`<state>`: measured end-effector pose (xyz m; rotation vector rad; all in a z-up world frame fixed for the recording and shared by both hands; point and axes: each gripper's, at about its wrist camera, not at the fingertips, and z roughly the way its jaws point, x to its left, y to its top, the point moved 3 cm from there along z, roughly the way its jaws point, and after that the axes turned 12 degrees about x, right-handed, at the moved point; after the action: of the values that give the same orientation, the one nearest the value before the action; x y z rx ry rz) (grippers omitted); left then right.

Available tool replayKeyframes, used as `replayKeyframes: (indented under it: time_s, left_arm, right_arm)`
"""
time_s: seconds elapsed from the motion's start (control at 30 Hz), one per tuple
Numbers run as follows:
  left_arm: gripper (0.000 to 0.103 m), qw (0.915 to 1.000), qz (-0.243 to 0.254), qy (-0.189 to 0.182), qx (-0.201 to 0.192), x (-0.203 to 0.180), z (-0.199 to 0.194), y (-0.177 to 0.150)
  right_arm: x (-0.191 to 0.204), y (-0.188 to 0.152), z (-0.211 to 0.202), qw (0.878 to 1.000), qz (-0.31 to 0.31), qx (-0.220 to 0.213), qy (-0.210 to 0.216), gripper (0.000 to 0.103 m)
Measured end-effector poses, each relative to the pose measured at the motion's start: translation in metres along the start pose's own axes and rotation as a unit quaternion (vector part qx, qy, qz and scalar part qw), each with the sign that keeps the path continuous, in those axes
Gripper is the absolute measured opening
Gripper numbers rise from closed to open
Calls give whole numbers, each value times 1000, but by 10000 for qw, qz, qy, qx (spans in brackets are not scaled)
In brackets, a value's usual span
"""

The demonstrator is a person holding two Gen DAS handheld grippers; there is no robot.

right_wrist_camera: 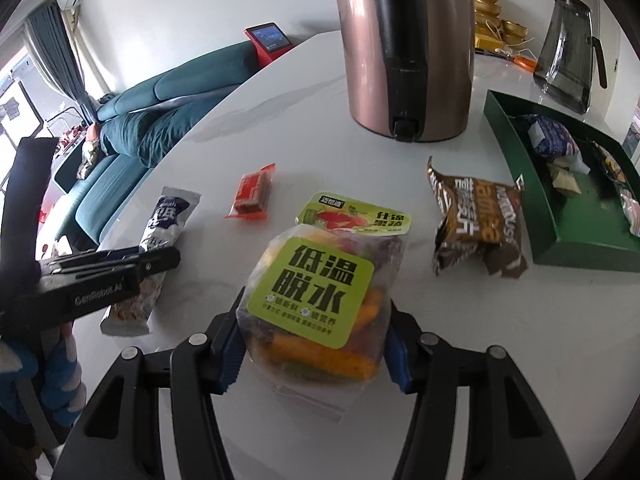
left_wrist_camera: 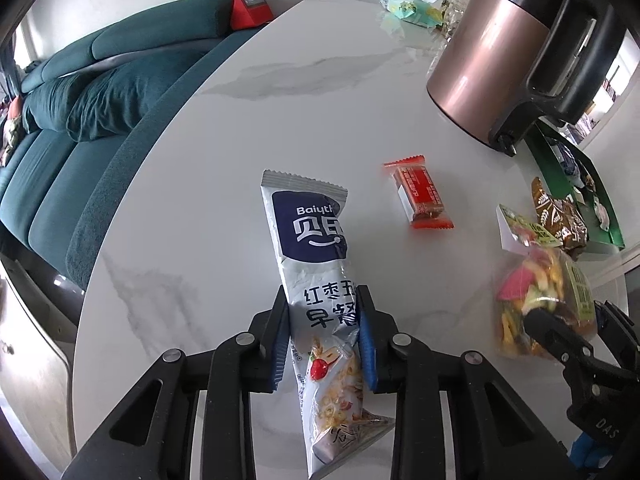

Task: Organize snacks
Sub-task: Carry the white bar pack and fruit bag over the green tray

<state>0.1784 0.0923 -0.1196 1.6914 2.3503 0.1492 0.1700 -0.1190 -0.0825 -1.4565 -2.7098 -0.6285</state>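
On the white marble table (left_wrist_camera: pixel 224 208), both grippers are on snack packs. L gripper (left_wrist_camera: pixel 324 332) has its blue pads pinched onto the sides of a long silver cereal-bar pack (left_wrist_camera: pixel 316 264) w/ a navy logo panel — wrapper creased in at the grip, top end pointing away from the camera. R gripper (right_wrist_camera: pixel 314 344) straddles a clear bag of mixed dried veg (right_wrist_camera: pixel 320 300) w/ a lime-green label; both blue pads sit against the bag's sides, so it's gripping the bag w/ jaws set wide.

Between the two packs, further back, lies a small red candy bar (left_wrist_camera: pixel 418 194), flat on the table, untouched. A brown crumpled snack pack (right_wrist_camera: pixel 476 220) lies to the right of the veg bag, just beside the green tray (right_wrist_camera: pixel 516 168). Tray holds a blue-white pack (right_wrist_camera: pixel 550 136) plus a few smaller wrapped bits, too small to tell apart.

Behind — a rose-gold kettle w/ black handle (right_wrist_camera: pixel 400 48), a smoky glass jug (right_wrist_camera: pixel 568 60) far right. Teal sofa (left_wrist_camera: pixel 80 112) runs along the table's left side; a red smart display (left_wrist_camera: pixel 246 2) sits at its far end.
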Motion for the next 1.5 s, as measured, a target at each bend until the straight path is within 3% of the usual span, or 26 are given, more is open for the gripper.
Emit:
replayKeyframes:
  time_s: [0.53,0.87,1.13,1.5]
  left_arm:
    - [22,9989,383,254,29,-18,-5,-30]
    - [22,9957,803,426,148,-47,-20,-55]
    - [22,9905,1325,287,-223,-100,-61,-54]
    - [22,9711,2039,-202,-1227,-207,-153,1]
  right_arm:
    - [-8,-52,-26,9986,-381,191,306,74]
    - [-47,-90,-60,9993,-273,147,228,73]
    - [-114,-108,-132,9988,216,-377,-223,73]
    - [-194,-83,-253,9807,635,-1521,-1054,73]
